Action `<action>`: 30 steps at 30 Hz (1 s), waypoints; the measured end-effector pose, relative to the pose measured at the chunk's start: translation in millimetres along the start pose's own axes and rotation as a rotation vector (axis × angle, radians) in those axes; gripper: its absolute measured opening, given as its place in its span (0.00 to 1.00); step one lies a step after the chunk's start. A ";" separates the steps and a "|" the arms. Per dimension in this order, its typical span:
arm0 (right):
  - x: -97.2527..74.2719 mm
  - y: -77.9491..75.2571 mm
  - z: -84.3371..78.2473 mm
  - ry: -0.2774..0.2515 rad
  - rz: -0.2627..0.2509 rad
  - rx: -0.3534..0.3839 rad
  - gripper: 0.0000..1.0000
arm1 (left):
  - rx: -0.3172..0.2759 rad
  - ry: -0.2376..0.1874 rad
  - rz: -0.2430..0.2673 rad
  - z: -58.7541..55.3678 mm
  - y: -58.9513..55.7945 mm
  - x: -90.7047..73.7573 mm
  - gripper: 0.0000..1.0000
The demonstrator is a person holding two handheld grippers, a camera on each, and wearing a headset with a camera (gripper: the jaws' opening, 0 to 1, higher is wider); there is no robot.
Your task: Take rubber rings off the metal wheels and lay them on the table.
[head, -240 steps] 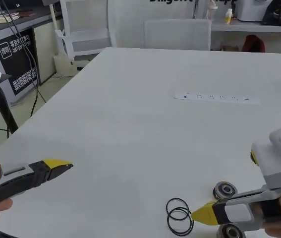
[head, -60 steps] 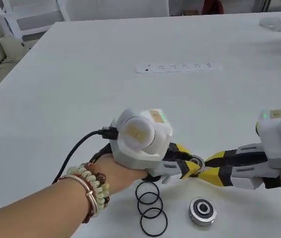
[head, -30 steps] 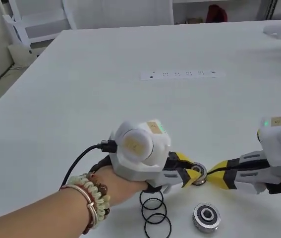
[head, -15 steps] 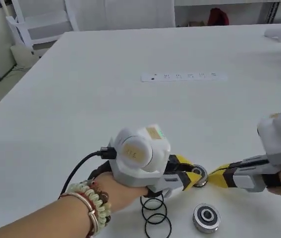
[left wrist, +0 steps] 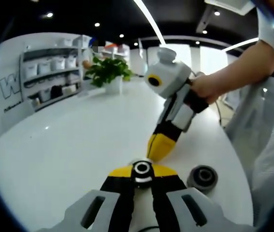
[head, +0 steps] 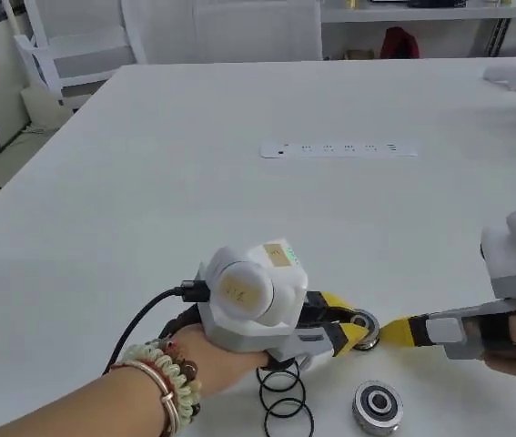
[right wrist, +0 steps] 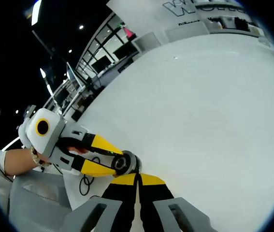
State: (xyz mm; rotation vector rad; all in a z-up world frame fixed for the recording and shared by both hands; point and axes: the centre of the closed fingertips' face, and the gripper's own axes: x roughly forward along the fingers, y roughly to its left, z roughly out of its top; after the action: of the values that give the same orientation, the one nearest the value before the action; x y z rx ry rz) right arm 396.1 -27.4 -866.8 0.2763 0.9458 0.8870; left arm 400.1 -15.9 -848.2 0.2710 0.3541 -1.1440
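Observation:
A metal wheel (head: 365,324) sits just above the table, and my left gripper (head: 352,331) is shut on it. In the left gripper view the wheel (left wrist: 142,169) is clamped between the yellow tips of the left gripper (left wrist: 142,177). My right gripper (head: 392,333) comes in from the right, with its jaws shut and its tip right against the wheel (right wrist: 123,163). I cannot see anything thin pinched in the right gripper (right wrist: 137,179). A second wheel (head: 378,404) lies flat near the front edge. Three black rubber rings (head: 284,401) lie in a row beside it.
A white power strip (head: 339,149) lies mid-table. A small white object (head: 510,76) sits at the far right corner. White chairs and shelves stand beyond the table's (head: 176,182) far edge. The left gripper's black cable (head: 148,305) trails over the tabletop.
Since eight seconds ago the left gripper has come over from the left and shut on a wheel, and the right gripper's tip has met it. Over the last second both have stayed nearly still.

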 end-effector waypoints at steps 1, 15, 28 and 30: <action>-0.1 0.0 0.0 -0.002 0.000 0.014 0.00 | -0.004 -0.006 0.001 0.0 0.2 -0.1 0.13; 0.6 -2.1 1.4 -0.077 0.069 0.324 0.00 | -0.003 -0.018 0.006 0.8 0.9 -0.1 0.13; 1.3 -1.8 6.6 -0.134 0.120 0.474 0.00 | 0.003 -0.017 0.016 1.0 1.1 -0.5 0.13; 0.0 -0.7 8.6 -0.132 0.117 0.442 0.00 | 0.003 -0.017 0.016 1.1 1.0 -0.5 0.13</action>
State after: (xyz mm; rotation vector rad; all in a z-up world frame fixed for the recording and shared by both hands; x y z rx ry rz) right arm 403.3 -26.5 -862.2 0.7661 1.0029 0.7477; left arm 401.0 -15.5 -847.0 0.2657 0.3345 -1.1301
